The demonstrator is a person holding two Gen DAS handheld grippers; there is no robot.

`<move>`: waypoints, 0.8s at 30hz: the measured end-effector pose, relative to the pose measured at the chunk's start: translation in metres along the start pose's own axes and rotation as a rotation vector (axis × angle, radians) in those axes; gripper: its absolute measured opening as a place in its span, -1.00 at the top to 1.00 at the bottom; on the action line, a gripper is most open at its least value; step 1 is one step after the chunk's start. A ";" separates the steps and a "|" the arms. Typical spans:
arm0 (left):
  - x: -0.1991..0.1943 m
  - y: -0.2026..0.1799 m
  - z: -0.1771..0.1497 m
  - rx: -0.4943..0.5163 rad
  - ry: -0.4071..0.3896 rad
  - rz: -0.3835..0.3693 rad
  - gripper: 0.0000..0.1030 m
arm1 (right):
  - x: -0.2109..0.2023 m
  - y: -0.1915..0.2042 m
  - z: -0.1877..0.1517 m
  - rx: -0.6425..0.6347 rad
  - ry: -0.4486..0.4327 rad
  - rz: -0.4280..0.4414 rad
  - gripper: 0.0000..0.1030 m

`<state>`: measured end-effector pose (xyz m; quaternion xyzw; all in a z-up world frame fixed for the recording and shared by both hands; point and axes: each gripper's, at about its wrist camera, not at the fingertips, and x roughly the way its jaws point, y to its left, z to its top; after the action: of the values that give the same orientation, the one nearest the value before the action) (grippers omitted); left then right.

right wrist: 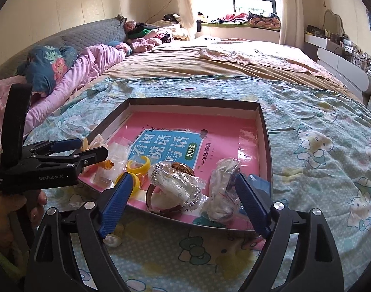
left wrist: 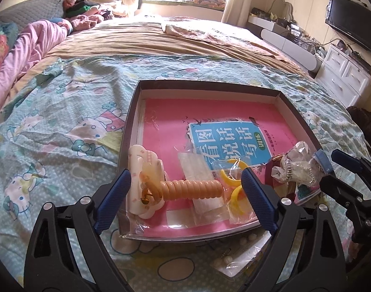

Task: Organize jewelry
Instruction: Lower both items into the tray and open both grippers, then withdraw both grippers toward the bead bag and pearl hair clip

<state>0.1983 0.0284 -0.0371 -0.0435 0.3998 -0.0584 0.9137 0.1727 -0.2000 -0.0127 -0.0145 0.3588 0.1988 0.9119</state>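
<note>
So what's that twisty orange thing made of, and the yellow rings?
The orange coil looks like smooth, slightly see-through plastic: glossy ridges, like a spiral hair tie. The yellow rings look like hard, shiny plastic, with bright glints, though their clear bag may add some of that shine.

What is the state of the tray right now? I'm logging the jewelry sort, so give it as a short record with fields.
surface: bed with cartoon-print sheet
container: shallow dark tray, pink book lining it
left side of tray: orange coiled bracelet, white hair clip
middle: yellow rings in clear bag
right side: beaded bracelet, bagged item
outside tray: pearl pieces on the sheet
left gripper: open, holding nothing
right gripper: open, holding nothing
</note>
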 end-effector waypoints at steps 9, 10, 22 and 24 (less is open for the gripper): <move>-0.041 0.000 0.001 -0.018 -0.058 0.010 -0.81 | -0.031 0.002 -0.002 -0.018 -0.039 0.003 -0.84; -0.047 -0.001 0.000 -0.016 -0.066 0.012 -0.81 | -0.036 0.002 -0.003 -0.020 -0.046 0.001 -0.85; -0.086 -0.011 -0.020 0.022 -0.082 0.010 -0.82 | -0.068 0.007 -0.012 -0.047 -0.067 0.013 -0.86; -0.089 -0.010 -0.024 0.028 -0.079 0.015 -0.82 | -0.070 0.010 -0.015 -0.054 -0.062 0.016 -0.87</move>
<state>0.1195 0.0299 0.0128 -0.0301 0.3627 -0.0554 0.9298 0.1130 -0.2179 0.0238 -0.0300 0.3249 0.2162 0.9202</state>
